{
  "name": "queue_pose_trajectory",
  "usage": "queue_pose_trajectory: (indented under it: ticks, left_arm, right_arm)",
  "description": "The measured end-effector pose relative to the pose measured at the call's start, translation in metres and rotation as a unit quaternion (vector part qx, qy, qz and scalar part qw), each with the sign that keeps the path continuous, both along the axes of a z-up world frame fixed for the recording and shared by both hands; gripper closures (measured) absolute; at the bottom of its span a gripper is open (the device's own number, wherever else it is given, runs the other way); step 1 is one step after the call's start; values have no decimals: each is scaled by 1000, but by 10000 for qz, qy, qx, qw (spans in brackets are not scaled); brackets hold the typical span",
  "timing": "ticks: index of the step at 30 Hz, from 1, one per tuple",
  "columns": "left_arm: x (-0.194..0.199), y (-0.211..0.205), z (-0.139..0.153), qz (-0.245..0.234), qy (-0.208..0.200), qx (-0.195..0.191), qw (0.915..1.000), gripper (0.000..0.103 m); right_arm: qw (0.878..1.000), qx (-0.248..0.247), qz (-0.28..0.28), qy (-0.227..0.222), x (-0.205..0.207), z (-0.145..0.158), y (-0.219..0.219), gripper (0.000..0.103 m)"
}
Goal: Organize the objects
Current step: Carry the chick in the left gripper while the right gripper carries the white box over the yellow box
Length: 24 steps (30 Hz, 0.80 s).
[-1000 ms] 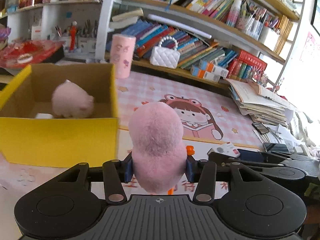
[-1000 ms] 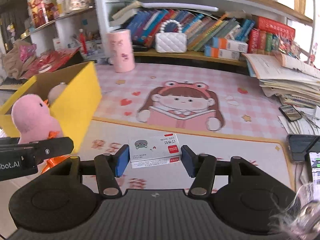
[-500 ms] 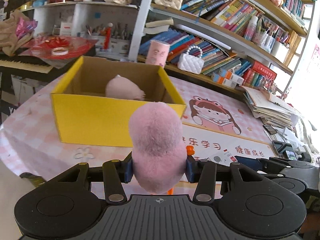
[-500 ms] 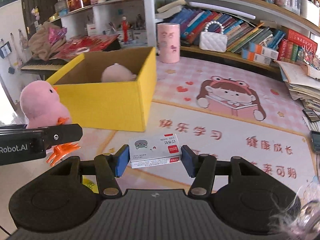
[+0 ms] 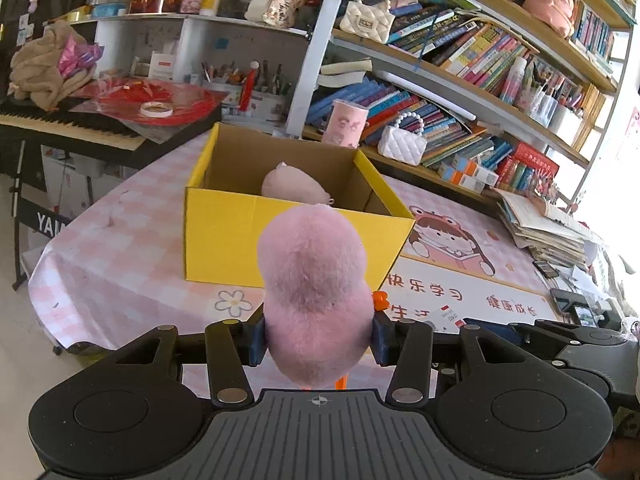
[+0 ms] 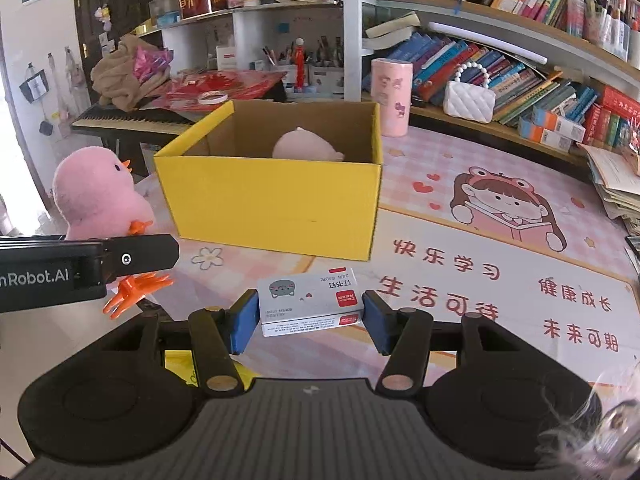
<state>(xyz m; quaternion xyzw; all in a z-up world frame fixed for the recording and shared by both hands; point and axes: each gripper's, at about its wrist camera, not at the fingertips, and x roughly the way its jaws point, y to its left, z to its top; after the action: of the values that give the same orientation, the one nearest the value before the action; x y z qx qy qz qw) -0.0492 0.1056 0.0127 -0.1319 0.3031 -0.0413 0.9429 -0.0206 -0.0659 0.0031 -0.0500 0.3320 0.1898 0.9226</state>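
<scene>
Left gripper: I have its pads pinching the pink chick, held up short of the yellow box.
Right gripper: my pads clamp a small staple box, red label, grey cat print.
Box: a second plush lies inside.
Writing: "nRobot.AI" on the left gripper; "YAM" on the keyboard stand.

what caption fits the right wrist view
Right gripper holds a staples box before the yellow box.
</scene>
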Motion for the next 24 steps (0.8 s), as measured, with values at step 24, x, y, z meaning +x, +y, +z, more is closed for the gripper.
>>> queue_pose_trajectory:
  ticks: [24]
  left_arm:
    - [10,32,6,123,-245,-159,9995,56]
  right_arm:
    - [9996,-220,192,-50,5,4,33,50]
